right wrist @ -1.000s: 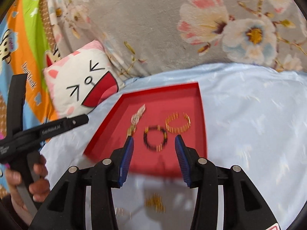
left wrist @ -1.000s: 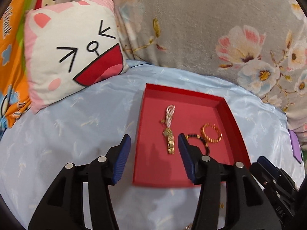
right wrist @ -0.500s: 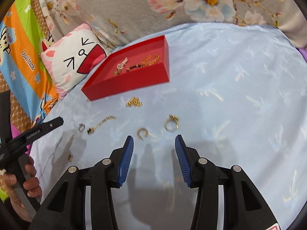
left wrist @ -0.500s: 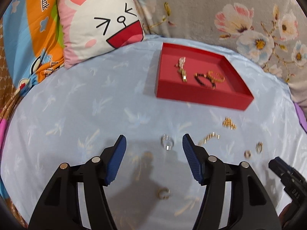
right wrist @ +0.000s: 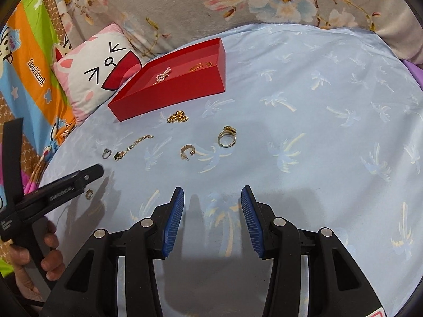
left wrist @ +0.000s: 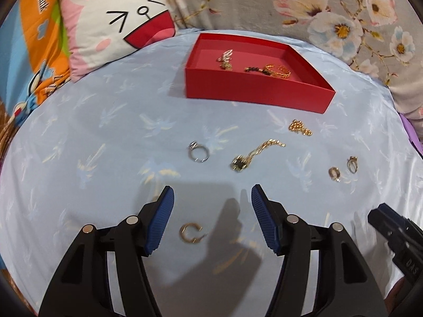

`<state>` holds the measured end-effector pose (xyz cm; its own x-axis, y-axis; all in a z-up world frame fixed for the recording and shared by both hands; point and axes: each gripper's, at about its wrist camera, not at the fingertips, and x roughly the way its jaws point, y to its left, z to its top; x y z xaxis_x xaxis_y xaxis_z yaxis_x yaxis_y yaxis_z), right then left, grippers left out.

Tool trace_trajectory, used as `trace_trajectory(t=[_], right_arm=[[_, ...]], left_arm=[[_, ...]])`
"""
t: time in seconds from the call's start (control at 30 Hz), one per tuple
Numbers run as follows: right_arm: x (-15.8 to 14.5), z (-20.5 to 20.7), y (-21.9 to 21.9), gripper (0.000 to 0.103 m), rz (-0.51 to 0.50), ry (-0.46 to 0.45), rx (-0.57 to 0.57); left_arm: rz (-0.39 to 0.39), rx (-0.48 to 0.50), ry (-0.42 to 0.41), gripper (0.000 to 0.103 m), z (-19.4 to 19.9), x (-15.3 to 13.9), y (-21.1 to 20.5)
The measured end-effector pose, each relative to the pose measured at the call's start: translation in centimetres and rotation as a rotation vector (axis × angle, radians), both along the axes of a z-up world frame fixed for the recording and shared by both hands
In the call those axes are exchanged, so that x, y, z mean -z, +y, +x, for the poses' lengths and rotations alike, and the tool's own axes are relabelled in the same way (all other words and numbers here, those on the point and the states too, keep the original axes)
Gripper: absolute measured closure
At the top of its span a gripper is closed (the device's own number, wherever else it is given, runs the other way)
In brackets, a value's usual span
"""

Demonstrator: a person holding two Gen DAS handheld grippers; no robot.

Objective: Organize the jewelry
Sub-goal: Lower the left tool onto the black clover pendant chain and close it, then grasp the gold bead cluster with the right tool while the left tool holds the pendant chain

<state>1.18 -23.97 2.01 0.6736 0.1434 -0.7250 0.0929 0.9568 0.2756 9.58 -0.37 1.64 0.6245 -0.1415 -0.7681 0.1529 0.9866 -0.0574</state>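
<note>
Both tongs, left (left wrist: 211,219) and right (right wrist: 210,218), have pulled back from the red tray (left wrist: 253,89) wide open and empty, so the hoop earring (left wrist: 189,232) on the bed looks next.

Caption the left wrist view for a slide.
Open left gripper above a gold earring on the blue sheet, more loose jewelry ahead, red tray beyond.

We see the tray (left wrist: 253,89) on the bed (left wrist: 105,137), loose rings (left wrist: 198,153) and chains (left wrist: 253,153) before it, the pillow (left wrist: 113,21) behind-left.
</note>
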Motion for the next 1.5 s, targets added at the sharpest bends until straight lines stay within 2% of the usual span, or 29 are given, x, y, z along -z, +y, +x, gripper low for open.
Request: trace_trajectory(t=[0.1, 0.2, 0.37, 0.5, 0.67, 0.93, 1.2, 1.4, 1.5], right_arm=[[-0.1, 0.1, 0.2, 0.058, 0.005, -0.002, -0.008], [-0.2, 0.4, 0.4, 0.058, 0.011, -0.002, -0.018], [-0.3, 1.0, 0.7, 0.058, 0.019, -0.001, -0.030], [-0.3, 1.7, 0.8, 0.058, 0.022, 0.004, -0.034], [-0.5, 2.8, 1.0, 0.058, 0.013, 0.005, -0.044], [-1.3, 5.3, 2.0, 0.058, -0.018, -0.018, -0.091], [-0.6, 11.3, 3.7, 0.058, -0.051, -0.010, -0.144], [0.2, 14.9, 5.3, 0.059, -0.102, 0.007, -0.176], [0.4, 15.8, 5.9, 0.070, -0.138, 0.018, -0.186]], left_arm=[[-0.010, 0.009, 0.013, 0.045, 1.2, 0.4, -0.7], [0.001, 0.008, 0.033, 0.054, 2.3, 1.2, -1.3], [0.017, 0.016, 0.019, 0.063, 3.1, 1.2, -2.2], [0.046, 0.043, -0.004, 0.086, 3.1, 1.3, -3.2], [0.015, 0.064, -0.001, 0.087, 3.2, 1.0, -3.3], [-0.056, 0.046, -0.038, 0.087, 2.5, -1.7, -1.0], [-0.110, 0.013, -0.074, 0.087, 2.5, -4.5, 1.3], [-0.113, 0.013, -0.071, 0.087, 2.7, -4.6, 1.8], [-0.114, 0.013, -0.064, 0.087, 2.9, -4.3, 1.8]])
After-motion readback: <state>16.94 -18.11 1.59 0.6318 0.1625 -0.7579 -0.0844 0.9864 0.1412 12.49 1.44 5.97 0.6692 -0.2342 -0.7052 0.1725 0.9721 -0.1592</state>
